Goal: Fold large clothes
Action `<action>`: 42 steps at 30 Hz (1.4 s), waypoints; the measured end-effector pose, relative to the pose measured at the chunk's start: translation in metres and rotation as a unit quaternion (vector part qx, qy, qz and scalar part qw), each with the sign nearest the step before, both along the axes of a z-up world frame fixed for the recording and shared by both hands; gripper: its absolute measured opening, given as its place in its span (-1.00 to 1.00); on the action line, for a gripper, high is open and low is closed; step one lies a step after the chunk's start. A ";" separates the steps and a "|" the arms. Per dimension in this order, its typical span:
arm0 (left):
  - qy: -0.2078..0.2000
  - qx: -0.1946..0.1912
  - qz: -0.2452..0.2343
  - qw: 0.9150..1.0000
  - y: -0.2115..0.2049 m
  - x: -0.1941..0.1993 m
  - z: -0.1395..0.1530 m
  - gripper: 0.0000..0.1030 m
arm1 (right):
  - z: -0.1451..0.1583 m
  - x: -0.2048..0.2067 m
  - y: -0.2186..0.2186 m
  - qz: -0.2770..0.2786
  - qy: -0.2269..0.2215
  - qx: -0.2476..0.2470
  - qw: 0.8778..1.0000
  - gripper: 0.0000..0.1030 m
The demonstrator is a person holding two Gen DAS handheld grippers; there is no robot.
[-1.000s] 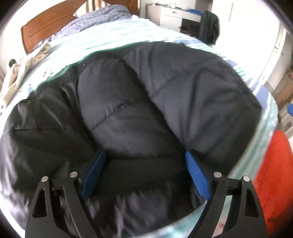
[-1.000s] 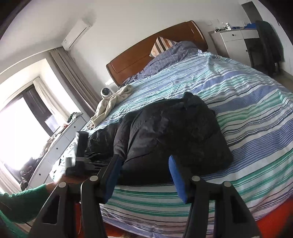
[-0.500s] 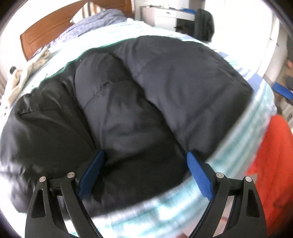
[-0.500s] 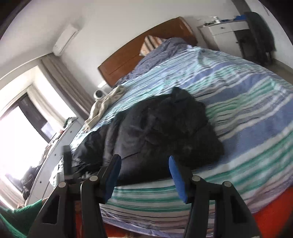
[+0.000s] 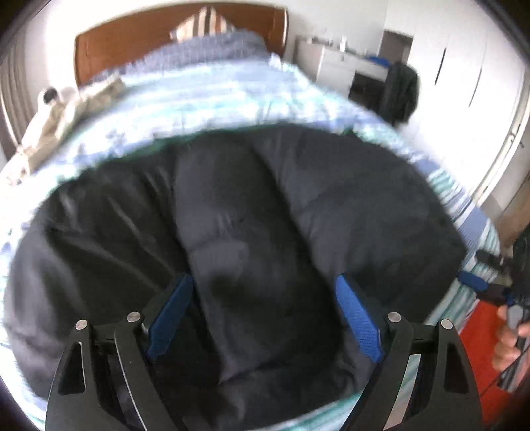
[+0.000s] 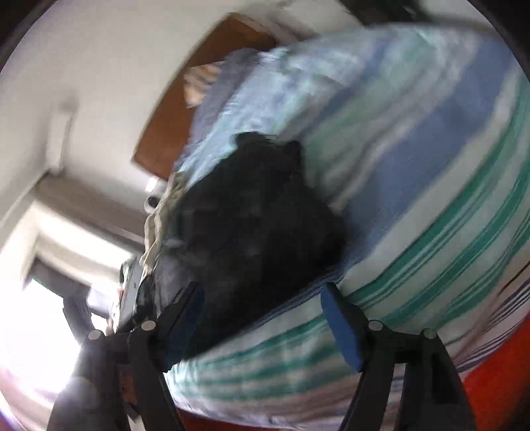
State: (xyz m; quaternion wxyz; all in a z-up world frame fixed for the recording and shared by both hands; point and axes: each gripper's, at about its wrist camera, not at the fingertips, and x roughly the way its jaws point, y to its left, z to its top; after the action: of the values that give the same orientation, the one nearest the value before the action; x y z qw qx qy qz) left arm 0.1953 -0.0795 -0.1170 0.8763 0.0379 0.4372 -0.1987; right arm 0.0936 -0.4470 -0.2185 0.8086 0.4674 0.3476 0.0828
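A black puffy jacket (image 5: pixel 265 212) lies folded on the striped bedcover (image 5: pixel 205 109), close to the bed's near edge. My left gripper (image 5: pixel 265 315) hovers over its near part, jaws wide and closing a little. A folded panel lies between the blue pads (image 5: pixel 357 318), which do not press on it. In the right wrist view the jacket (image 6: pixel 255 225) is a dark, blurred heap. My right gripper (image 6: pixel 265 318) is rolled sideways at the bed's edge with its jaws opening and gripping nothing. It also shows at the far right as the right gripper (image 5: pixel 480 281), held by a hand (image 5: pixel 510 341).
A cream cloth (image 5: pixel 63 112) lies by the bed's left side near the wooden headboard (image 5: pixel 132 39). Pillows (image 5: pixel 205 30) sit at the head. A white desk (image 5: pixel 334 63) and a chair with a dark garment (image 5: pixel 400 89) stand behind. Red bed base (image 6: pixel 497 391) below.
The right wrist view has rolled hard and sunk toward the bed's edge, and its jaws stand wider. The left view has tipped up, showing more of the headboard.
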 end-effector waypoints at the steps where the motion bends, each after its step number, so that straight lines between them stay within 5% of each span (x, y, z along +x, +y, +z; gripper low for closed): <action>1: 0.008 0.012 -0.004 1.000 -0.004 0.002 -0.014 0.75 | -0.003 0.004 0.000 -0.008 0.002 0.010 1.000 0.46; 3: -0.029 0.029 -0.014 0.999 -0.009 -0.006 -0.028 0.78 | -0.001 0.015 0.001 -0.011 -0.003 0.010 1.000 0.48; 10: -0.020 0.024 -0.011 0.999 -0.009 -0.003 -0.034 0.80 | -0.002 0.059 0.026 -0.066 0.074 -0.064 0.993 0.49; 12: -0.018 0.026 -0.017 0.999 -0.009 -0.001 -0.034 0.80 | 0.004 0.054 0.032 -0.080 0.050 -0.060 0.994 0.00; 13: -0.013 0.026 -0.019 0.999 -0.007 -0.001 -0.031 0.80 | 0.007 0.049 0.031 -0.086 0.032 -0.047 0.995 -0.46; 15: 0.012 0.033 -0.014 0.999 -0.002 -0.001 -0.016 0.77 | 0.017 0.040 0.034 -0.086 0.007 -0.047 0.995 -0.53; 18: 0.030 0.010 0.007 0.999 0.009 -0.001 0.021 0.60 | 0.050 0.033 0.047 -0.053 -0.045 -0.108 0.992 -0.56; 22: 0.016 -0.056 -0.028 0.998 0.017 0.013 0.094 0.62 | 0.105 0.024 0.092 0.001 -0.122 -0.220 0.968 -0.56; 25: 0.038 -0.076 -0.112 0.990 -0.004 0.035 0.142 0.78 | 0.143 0.012 0.138 0.041 -0.187 -0.301 0.934 -0.56; 27: 0.071 -0.074 -0.183 0.978 -0.028 0.050 0.166 0.79 | 0.160 -0.002 0.165 0.072 -0.224 -0.344 0.909 -0.56; 30: 0.096 -0.023 -0.227 0.969 -0.060 0.063 0.184 0.78 | 0.173 -0.015 0.211 0.113 -0.266 -0.397 0.871 -0.56; 35: 0.127 0.044 -0.274 0.952 -0.096 0.058 0.195 0.73 | 0.179 -0.020 0.254 0.156 -0.296 -0.438 0.834 -0.56; 40: 0.087 0.237 -0.276 0.927 -0.114 0.041 0.168 0.73 | 0.187 -0.022 0.284 0.192 -0.325 -0.476 0.794 -0.55; 42: 0.072 0.296 -0.263 0.915 -0.116 0.039 0.153 0.43 | 0.187 -0.023 0.291 0.197 -0.331 -0.483 0.786 -0.55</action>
State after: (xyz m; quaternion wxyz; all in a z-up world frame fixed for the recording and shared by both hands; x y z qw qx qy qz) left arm 0.2341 -0.1952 0.0362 0.7075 0.3951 0.5118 -0.2853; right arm 0.0705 -0.1558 -0.0315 0.9604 -0.1193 0.1376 0.2108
